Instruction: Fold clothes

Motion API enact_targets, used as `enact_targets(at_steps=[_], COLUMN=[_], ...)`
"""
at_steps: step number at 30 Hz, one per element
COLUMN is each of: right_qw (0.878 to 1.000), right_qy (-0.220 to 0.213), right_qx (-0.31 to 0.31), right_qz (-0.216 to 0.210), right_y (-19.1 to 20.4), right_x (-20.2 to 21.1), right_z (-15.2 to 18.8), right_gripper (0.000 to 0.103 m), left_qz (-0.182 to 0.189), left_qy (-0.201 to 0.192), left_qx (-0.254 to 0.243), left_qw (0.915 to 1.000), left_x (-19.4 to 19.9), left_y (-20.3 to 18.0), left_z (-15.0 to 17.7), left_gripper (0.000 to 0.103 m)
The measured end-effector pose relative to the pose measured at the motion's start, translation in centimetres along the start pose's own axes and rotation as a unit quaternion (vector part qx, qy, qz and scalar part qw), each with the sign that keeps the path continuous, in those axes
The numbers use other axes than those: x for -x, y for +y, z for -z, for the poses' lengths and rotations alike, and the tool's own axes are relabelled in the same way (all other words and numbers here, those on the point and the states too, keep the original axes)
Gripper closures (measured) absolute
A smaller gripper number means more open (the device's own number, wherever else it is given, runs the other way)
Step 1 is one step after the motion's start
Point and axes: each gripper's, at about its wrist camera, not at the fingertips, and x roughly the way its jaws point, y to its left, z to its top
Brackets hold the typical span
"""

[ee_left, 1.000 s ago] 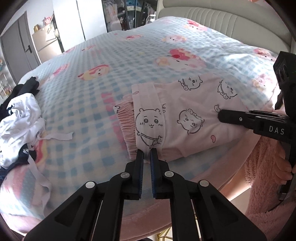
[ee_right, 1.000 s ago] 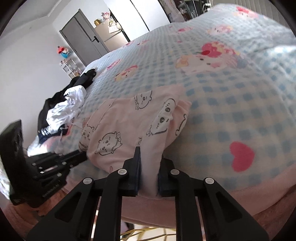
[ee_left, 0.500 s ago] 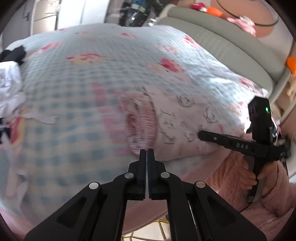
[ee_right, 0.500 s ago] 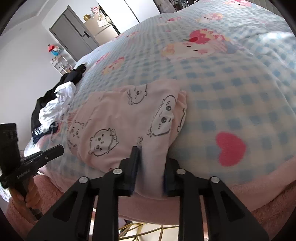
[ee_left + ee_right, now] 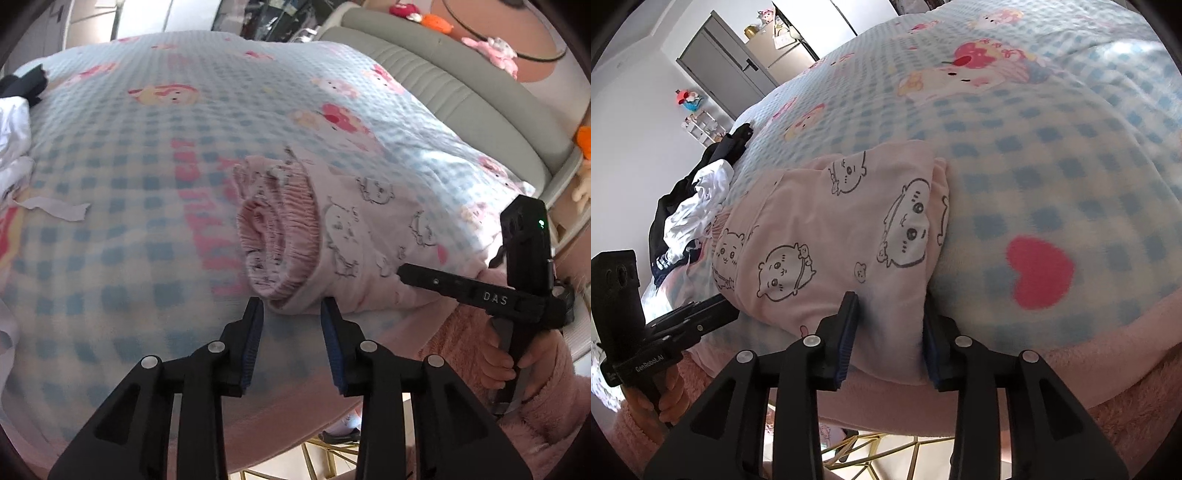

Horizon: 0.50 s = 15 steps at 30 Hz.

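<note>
Both grippers have just let go. A second ago the left gripper [image 5: 291,306] was pinched nearly closed at the near edge of the pink pyjama trousers [image 5: 827,236], and the right gripper [image 5: 890,306] was clamped on the cloth at the right end. Now both stand wide: the left one's blue pads [image 5: 255,332] flank the elastic waistband [image 5: 277,236] without touching it; the right one's jaws straddle the near right corner of the bundle, cloth lying loose between them, no squeeze that I can see.

The trousers sit folded into a compact packet at the near edge of the bed [image 5: 122,177], on the blue checked blanket [image 5: 1052,155]. Waistband end points left, rolled over and showing its inside; the fold edge on the right looks fairly square.

I read the double release as this fold being set down. Waistband end is bulky and may spring open.

Pile of white and dark clothes [image 5: 690,199] lies well apart on the far left of the bed. Whether I give this packet another fold or move to the pile, I can't settle from here.
</note>
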Motion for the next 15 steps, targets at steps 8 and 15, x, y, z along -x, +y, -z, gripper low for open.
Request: enact_targets(at_steps=[8,15], right_qw=[1.000,1.000], right_qy=[-0.003,-0.004], right_qx=[0.005,0.011], right_qz=[0.004,0.012], right_y=[0.3,0.7], right_x=[-0.1,-0.3], right_z=[0.1,0.1], right_gripper=[0.069,0.069], left_qz=[-0.032,-0.019], left_qy=[0.005,-0.007], left_qx=[-0.038,-0.092], left_qw=[0.9987,0.9956], left_x=[-1.4,-0.3], left_y=[-1.6,-3.2], left_z=[0.0,0.0], left_gripper=[0.069,0.085])
